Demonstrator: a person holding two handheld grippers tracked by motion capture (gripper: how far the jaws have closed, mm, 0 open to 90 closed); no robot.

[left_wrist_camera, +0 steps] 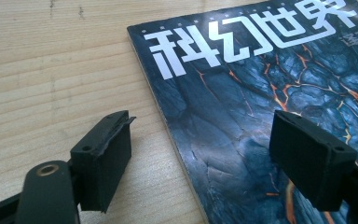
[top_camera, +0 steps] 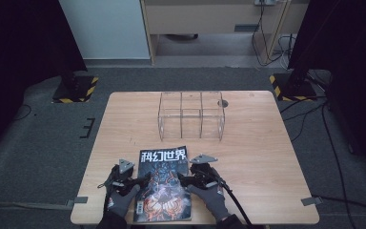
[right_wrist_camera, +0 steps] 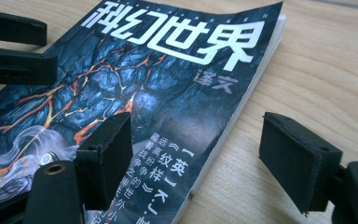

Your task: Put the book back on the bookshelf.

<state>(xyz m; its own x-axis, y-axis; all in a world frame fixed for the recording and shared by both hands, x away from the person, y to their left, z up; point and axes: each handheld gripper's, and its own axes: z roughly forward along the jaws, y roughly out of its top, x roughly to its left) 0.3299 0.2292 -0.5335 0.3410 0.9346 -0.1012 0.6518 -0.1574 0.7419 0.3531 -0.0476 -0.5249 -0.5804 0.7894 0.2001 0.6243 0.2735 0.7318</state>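
A magazine with a dark blue, lava-cracked cover and a white title lies flat near the wooden table's front edge. My left gripper is at its left edge, open. In the left gripper view the gripper straddles the magazine's spine, with one jaw over bare wood and the other over the cover. My right gripper is at the magazine's right edge, also open. In the right gripper view it spans the page edge of the magazine, and the left gripper's fingers show at top left.
A clear acrylic organizer with several compartments stands at the back middle of the table. A small round hole sits in the tabletop just behind it. Gloved hands hold both grippers at the front edge.
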